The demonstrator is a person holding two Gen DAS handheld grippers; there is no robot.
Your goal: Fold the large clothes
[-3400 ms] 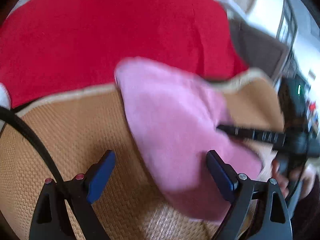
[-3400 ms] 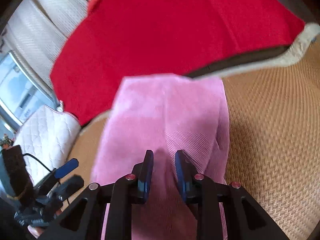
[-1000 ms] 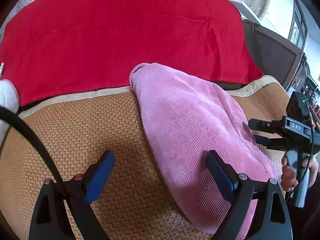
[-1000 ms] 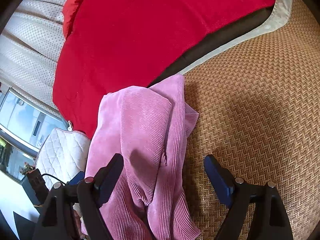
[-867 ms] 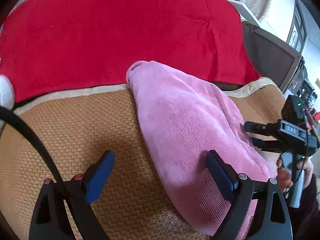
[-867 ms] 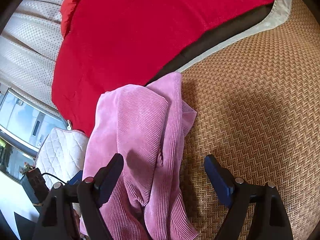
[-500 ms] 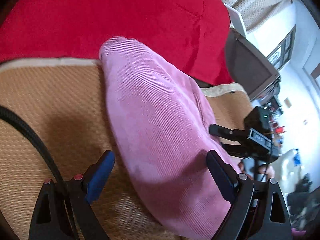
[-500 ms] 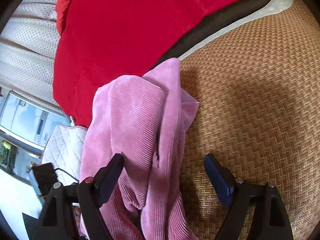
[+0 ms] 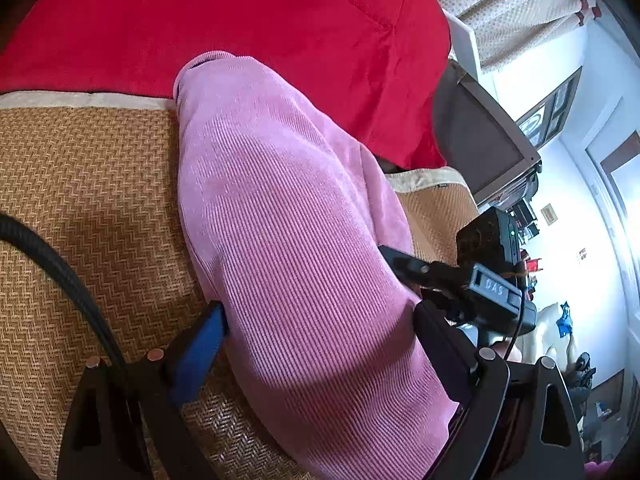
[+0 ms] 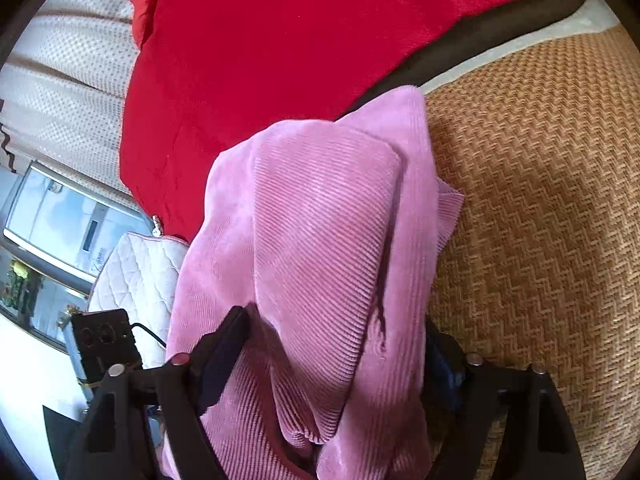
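Lying folded lengthwise, the pink corduroy garment (image 9: 296,248) runs from the upper middle of the left wrist frame down to the lower right, on a woven straw mat (image 9: 80,184) whose pale border meets a red blanket (image 9: 240,20) across the top. Compared with a second ago, the garment fills more of both frames: then it lay mostly to the right of the left hand-held gripper (image 9: 320,332), with the left blue pad on bare mat; now both fingers straddle the cloth, the blue pad (image 9: 200,344) just at its left edge. Its jaws stand wide, and whether the pads press the fabric cannot be told.

In the right wrist frame the right hand-held gripper (image 10: 340,344) has also come in over the garment (image 10: 320,248): earlier its right finger stood over open mat (image 10: 540,200), now that finger is half hidden behind the cloth's right fold. Its jaws are closing, with a thick bundle of the pink cloth between them; the left finger (image 10: 224,344) sits against the fabric, though a firm pinch is not clear.

The left wrist view alone shows the right hand-held gripper's body (image 9: 480,280) at the garment's right side, plus a dark cabinet edge (image 9: 480,140) and a bright room beyond. The right wrist view alone shows the garment's layered folds and loose ribbed edge, a white quilted cushion (image 10: 136,264), a window (image 10: 68,216) at left, and the left hand-held gripper's black camera box (image 10: 104,344).
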